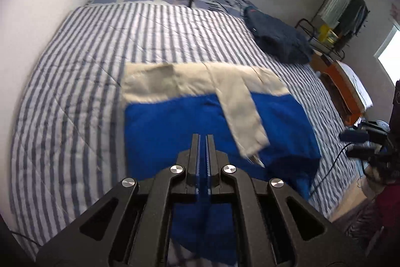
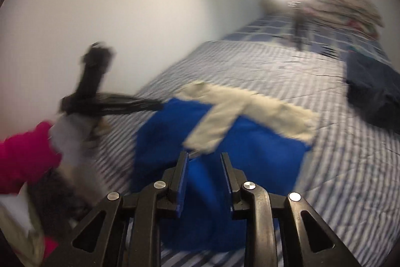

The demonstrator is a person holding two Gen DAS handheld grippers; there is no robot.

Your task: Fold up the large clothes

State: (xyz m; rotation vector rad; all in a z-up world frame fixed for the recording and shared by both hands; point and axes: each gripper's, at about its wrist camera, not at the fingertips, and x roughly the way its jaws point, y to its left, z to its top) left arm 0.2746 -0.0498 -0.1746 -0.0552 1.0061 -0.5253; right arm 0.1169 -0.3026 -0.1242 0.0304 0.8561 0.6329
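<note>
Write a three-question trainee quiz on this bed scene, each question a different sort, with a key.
1. True or false: the left tool is wide open.
2. Multiple choice: what lies across the far part of the blue garment? A) a cream garment B) a red towel C) a black belt
3. Fill in: the dark navy clothing lies on the ____ quilt.

Key: 1 false, it is shut; 2 A, the cream garment; 3 striped.
</note>
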